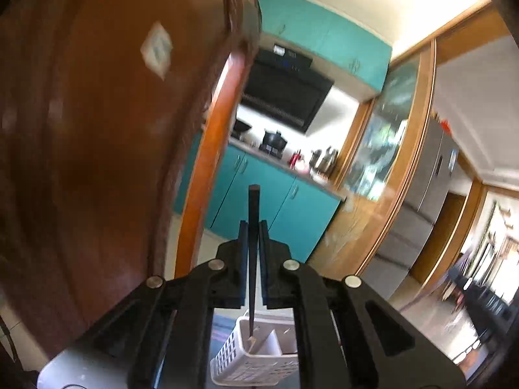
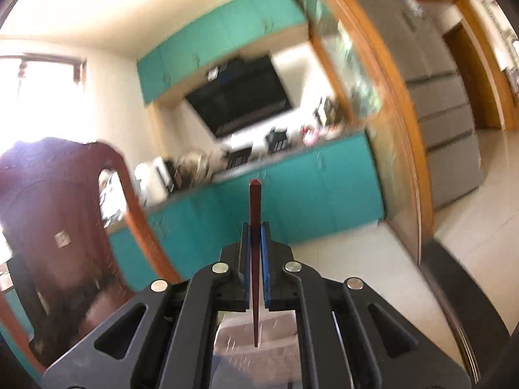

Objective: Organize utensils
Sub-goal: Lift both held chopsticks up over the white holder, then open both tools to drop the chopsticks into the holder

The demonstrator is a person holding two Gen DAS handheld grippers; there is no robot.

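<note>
My left gripper point(image 1: 253, 227) is shut on a thin dark chopstick point(image 1: 253, 207) that stands upright between its pads; the thick end rises above the fingertips and the thin tip points down over a white slotted utensil basket point(image 1: 246, 359) below. My right gripper point(image 2: 255, 228) is shut on a dark red chopstick point(image 2: 255, 201), also upright, with its tip hanging over a grey surface point(image 2: 275, 347) underneath. Both grippers are raised and point about level at the kitchen.
A dark brown wooden chair back point(image 1: 97, 129) fills the left of the left wrist view. Beyond stand teal cabinets point(image 2: 292, 181), a black range hood point(image 2: 240, 97), a cluttered counter point(image 1: 292, 162), a wood-framed glass door point(image 1: 389, 136) and a grey refrigerator point(image 2: 431, 64).
</note>
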